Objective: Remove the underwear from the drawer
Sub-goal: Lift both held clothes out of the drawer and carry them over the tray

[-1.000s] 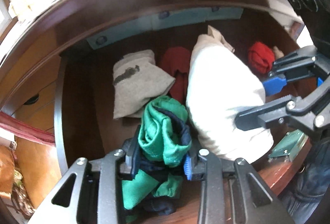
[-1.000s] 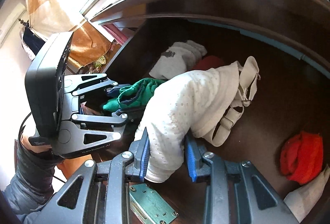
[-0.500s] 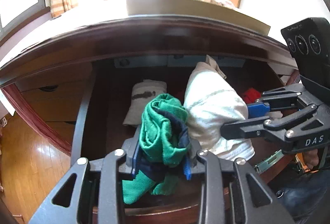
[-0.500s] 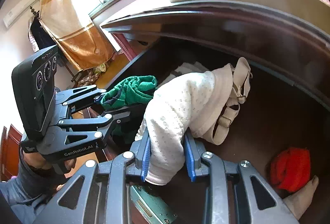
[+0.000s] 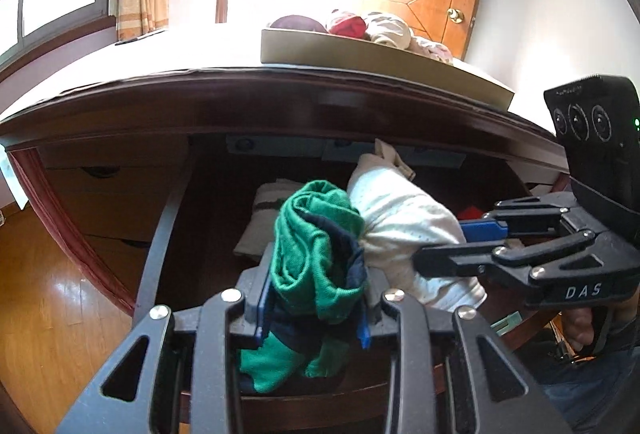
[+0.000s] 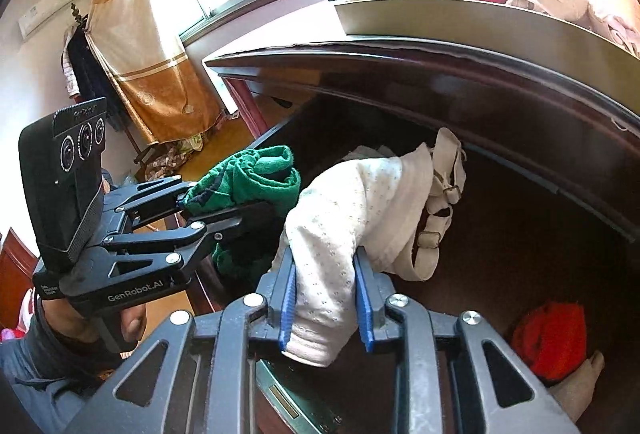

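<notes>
Green underwear (image 5: 316, 254), long axis running 12 to 6 o'clock, clamped in left tongs (image 5: 314, 308); right tongs (image 6: 326, 300), just closing, pinch white garment (image 6: 344, 218) above drawer (image 6: 520, 218).

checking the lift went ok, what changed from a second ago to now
Both grippers rose and pulled back from the drawer. The left gripper stays clamped on the green underwear; the right gripper has just been closing tighter on the white garment. The red item stayed in the drawer.

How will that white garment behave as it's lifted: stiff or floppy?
Probably floppy: the white garment droops over the right gripper, bulging between its pads. Its strap dangles and might snag on the drawer. Likely light.
</notes>
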Tool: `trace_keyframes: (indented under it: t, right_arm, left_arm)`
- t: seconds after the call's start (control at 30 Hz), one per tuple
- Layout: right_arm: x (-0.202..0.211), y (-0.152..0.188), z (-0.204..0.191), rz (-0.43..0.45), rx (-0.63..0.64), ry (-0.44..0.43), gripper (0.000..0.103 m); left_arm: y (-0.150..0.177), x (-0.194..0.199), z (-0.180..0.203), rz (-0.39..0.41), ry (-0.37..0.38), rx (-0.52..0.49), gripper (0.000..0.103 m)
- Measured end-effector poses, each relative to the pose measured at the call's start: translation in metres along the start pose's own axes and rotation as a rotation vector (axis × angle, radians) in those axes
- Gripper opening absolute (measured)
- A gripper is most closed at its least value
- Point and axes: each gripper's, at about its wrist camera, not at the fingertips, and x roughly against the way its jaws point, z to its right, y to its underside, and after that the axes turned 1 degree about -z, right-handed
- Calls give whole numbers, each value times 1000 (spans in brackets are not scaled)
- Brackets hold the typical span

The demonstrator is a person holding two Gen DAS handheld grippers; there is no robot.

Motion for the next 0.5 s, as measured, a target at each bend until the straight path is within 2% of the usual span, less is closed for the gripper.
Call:
trace_keyframes:
  t: [0.5]
  right_arm:
    - [24,9,-10,118,73,6,23]
  left_arm:
    - [-15,12,13,84,1,22,31]
